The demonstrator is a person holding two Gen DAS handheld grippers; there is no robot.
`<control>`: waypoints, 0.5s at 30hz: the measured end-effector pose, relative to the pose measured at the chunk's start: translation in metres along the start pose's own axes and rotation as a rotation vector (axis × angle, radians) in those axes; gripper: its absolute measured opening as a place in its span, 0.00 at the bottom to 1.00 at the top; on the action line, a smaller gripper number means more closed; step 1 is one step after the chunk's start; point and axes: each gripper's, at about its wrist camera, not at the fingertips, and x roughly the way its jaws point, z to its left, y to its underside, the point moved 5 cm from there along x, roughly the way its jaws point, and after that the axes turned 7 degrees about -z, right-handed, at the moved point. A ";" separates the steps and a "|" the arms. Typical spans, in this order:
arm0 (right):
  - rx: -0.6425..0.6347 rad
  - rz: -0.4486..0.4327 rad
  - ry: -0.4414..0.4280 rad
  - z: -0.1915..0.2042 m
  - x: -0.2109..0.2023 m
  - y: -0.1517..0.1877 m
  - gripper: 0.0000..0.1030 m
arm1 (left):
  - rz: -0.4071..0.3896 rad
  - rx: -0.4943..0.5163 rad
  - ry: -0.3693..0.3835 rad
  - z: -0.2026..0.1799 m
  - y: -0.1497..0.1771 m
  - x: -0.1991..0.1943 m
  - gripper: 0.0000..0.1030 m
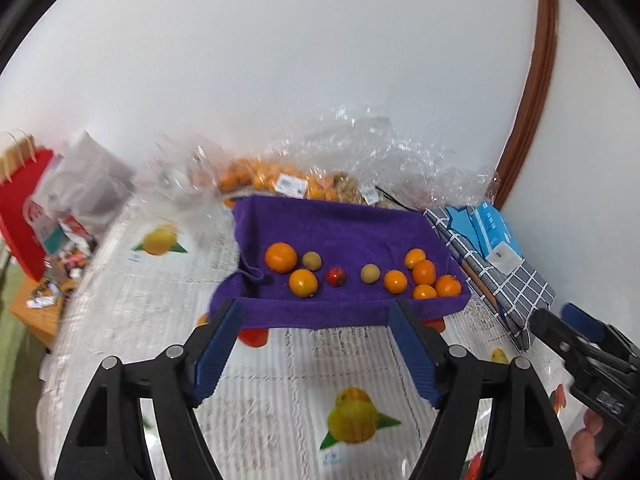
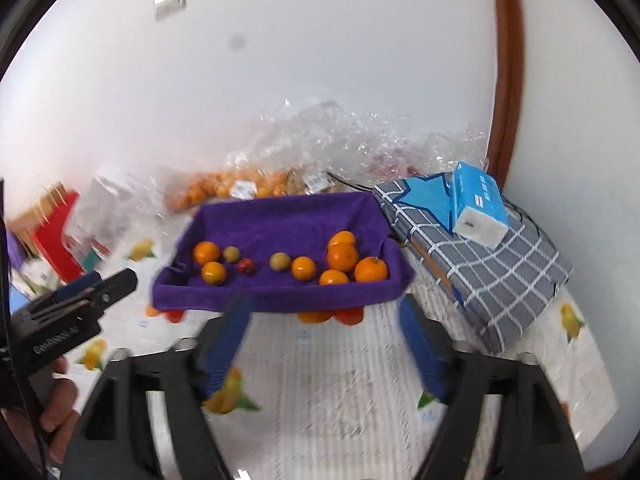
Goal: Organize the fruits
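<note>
A purple towel-lined tray (image 1: pixel 340 312) (image 2: pixel 276 296) sits on the fruit-print tablecloth. It holds several oranges (image 1: pixel 281 257) (image 2: pixel 371 269), two tan round fruits (image 1: pixel 370 273) (image 2: pixel 279 261) and one small red fruit (image 1: pixel 336 277) (image 2: pixel 245 266). My left gripper (image 1: pixel 316 314) is open and empty, just short of the tray's near edge. My right gripper (image 2: pixel 326 312) is open and empty, also at the tray's near edge. Each gripper shows at the side of the other's view: the right gripper (image 1: pixel 568 320), the left gripper (image 2: pixel 108 280).
Clear plastic bags of oranges (image 1: pixel 260 176) (image 2: pixel 224 190) lie behind the tray by the wall. A grey checked box (image 1: pixel 500 276) (image 2: pixel 480 272) with a blue tissue pack (image 2: pixel 478 208) stands right of the tray. Red packaging (image 1: pixel 24 216) lies at left.
</note>
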 end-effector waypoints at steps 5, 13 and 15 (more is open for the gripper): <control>-0.011 -0.051 0.030 -0.003 -0.045 0.008 0.94 | -0.033 0.027 -0.027 -0.003 0.004 -0.043 0.85; -0.008 -0.067 0.064 -0.005 -0.093 0.023 0.94 | -0.076 0.065 -0.040 -0.015 0.014 -0.098 0.85; -0.009 -0.067 0.074 -0.005 -0.101 0.025 0.94 | -0.085 0.072 -0.045 -0.018 0.015 -0.105 0.85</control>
